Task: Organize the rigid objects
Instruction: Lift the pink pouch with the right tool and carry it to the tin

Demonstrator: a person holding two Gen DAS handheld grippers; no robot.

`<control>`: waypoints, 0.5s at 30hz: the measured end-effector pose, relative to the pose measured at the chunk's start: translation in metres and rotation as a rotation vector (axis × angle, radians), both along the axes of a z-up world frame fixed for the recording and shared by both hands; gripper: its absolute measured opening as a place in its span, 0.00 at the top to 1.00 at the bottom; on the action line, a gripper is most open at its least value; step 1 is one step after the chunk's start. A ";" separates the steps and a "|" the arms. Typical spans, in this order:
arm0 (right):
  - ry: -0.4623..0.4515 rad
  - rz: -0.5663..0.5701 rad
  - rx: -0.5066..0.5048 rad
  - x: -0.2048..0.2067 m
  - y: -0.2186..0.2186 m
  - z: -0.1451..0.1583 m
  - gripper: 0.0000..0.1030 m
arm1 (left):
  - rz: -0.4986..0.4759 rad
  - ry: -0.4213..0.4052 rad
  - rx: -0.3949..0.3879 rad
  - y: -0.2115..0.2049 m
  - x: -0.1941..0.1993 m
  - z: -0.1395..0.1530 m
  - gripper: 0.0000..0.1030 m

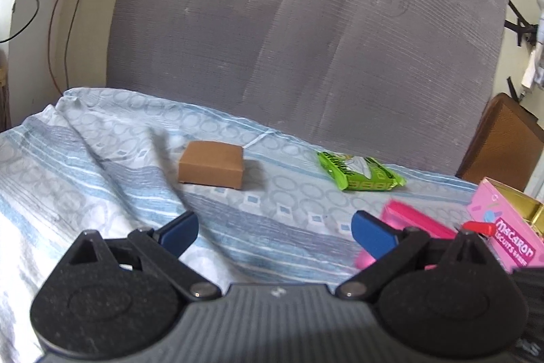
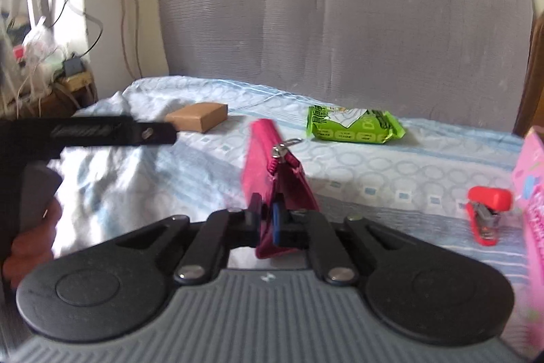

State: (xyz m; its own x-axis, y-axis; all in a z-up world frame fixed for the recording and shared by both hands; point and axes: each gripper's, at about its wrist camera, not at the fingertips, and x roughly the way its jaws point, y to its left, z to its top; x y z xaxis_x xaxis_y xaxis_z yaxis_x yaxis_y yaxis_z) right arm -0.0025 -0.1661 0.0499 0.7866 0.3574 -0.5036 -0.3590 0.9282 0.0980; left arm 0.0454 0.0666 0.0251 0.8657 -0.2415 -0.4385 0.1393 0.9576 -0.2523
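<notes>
My right gripper (image 2: 268,220) is shut on a magenta zip pouch (image 2: 272,159) and holds it on edge above the bed; the pouch also shows in the left wrist view (image 1: 414,223). My left gripper (image 1: 275,233) is open and empty, low over the sheet, left of the pouch. A brown cardboard box (image 1: 211,165) lies ahead of it, also in the right wrist view (image 2: 199,116). A green snack packet (image 1: 360,172) (image 2: 353,125) lies to the right. A red stapler (image 2: 488,213) lies by a pink macaron box (image 1: 506,223).
A blue patterned bedsheet (image 1: 102,165) covers the bed, wrinkled on the left. A grey padded headboard (image 1: 306,22) stands behind. A wooden piece of furniture (image 1: 503,142) is at the right. Cables and a cluttered side table (image 2: 68,77) are at the left.
</notes>
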 end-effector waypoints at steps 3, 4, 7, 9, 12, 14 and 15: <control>0.011 -0.003 0.018 -0.030 -0.016 0.004 0.93 | -0.043 -0.018 0.012 -0.006 -0.004 0.001 0.03; 0.015 -0.013 0.025 -0.042 -0.023 0.004 0.93 | -0.063 -0.023 0.019 -0.009 -0.006 0.001 0.03; 0.023 -0.053 0.039 -0.083 -0.046 0.004 0.93 | -0.148 -0.029 0.034 -0.020 -0.011 0.000 0.03; 0.023 -0.078 0.042 -0.110 -0.061 0.005 0.93 | -0.219 -0.024 0.042 -0.029 -0.015 -0.001 0.03; 0.009 -0.113 0.029 -0.145 -0.080 0.005 0.92 | -0.317 -0.017 0.056 -0.044 -0.025 -0.001 0.03; -0.002 -0.146 0.005 -0.162 -0.091 0.005 0.92 | -0.371 -0.010 0.047 -0.053 -0.033 0.001 0.03; -0.005 -0.164 -0.002 -0.167 -0.095 0.004 0.92 | -0.391 -0.009 0.040 -0.057 -0.037 0.003 0.03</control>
